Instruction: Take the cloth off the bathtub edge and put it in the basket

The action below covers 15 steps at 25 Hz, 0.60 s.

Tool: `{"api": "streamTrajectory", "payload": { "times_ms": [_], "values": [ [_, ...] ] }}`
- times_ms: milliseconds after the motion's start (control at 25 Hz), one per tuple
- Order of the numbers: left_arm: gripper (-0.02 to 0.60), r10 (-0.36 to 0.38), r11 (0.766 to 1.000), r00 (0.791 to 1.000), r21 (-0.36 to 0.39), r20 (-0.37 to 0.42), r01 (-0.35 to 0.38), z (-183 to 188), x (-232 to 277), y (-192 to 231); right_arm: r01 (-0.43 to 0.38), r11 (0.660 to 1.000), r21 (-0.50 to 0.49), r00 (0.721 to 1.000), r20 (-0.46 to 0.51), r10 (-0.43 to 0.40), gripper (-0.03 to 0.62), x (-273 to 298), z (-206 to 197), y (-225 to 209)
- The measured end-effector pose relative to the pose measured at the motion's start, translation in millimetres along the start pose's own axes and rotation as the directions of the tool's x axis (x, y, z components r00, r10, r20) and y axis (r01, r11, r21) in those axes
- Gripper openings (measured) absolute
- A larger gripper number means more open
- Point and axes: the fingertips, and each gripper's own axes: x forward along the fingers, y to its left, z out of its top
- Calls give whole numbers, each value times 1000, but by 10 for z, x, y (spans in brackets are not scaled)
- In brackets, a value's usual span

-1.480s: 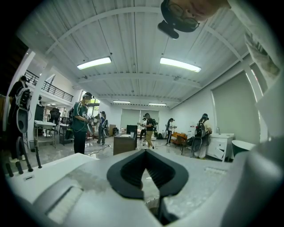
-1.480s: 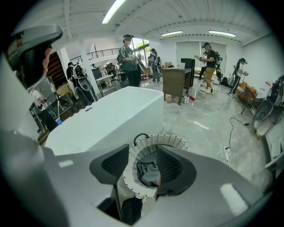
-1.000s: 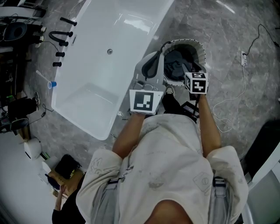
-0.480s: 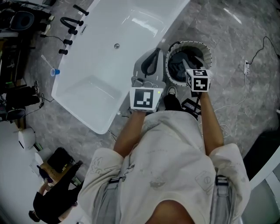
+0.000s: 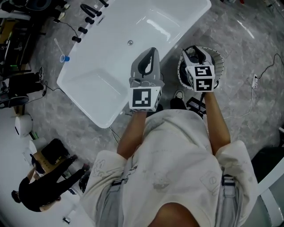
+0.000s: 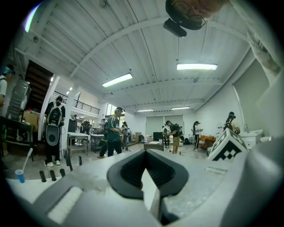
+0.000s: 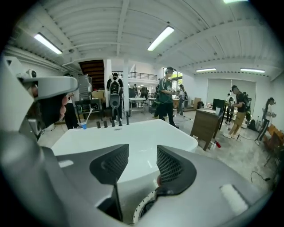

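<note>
The white bathtub (image 5: 133, 48) lies slantwise across the top of the head view. Right of it stands the round white basket (image 5: 218, 62). My right gripper (image 5: 196, 51) hovers over the basket and hides most of its inside, so no cloth shows there. In the right gripper view its jaws (image 7: 143, 153) stand apart with nothing between them; the tub (image 7: 133, 131) shows through the gap and the basket rim (image 7: 141, 208) shows below. My left gripper (image 5: 150, 55) hangs over the tub's near edge. In the left gripper view its jaws (image 6: 144, 153) meet at the tips, empty.
Black taps (image 5: 88, 11) and a blue cup (image 5: 65, 58) stand beyond the tub's far side. A person in black (image 5: 40, 188) crouches at the lower left. A white cable (image 5: 254, 84) trails on the grey floor at the right. Several people stand in the hall behind.
Both grippers have lifted and come nearer the camera. The right one now covers the basket, where a dark cloth lay in plain sight before. The left one has shifted over the tub's edge.
</note>
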Motion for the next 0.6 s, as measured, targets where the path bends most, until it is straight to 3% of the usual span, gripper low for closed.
{"api": "streamTrajectory", "payload": {
  "times_ms": [360,480,600],
  "values": [
    [-3,195,981,980,-16,35,-195,96,-519,624,-111,986,-127,969,207,136,202,-97,873,688],
    [-3,266,964,963,-26,45,-265,125,-707,875,-142,979,-147,944,278,179,202,-162,1150,898],
    [-3,356,934,933,-46,61,-353,176,-962,1138,-183,966,-183,915,329,235,202,-197,1371,1160]
  ]
}}
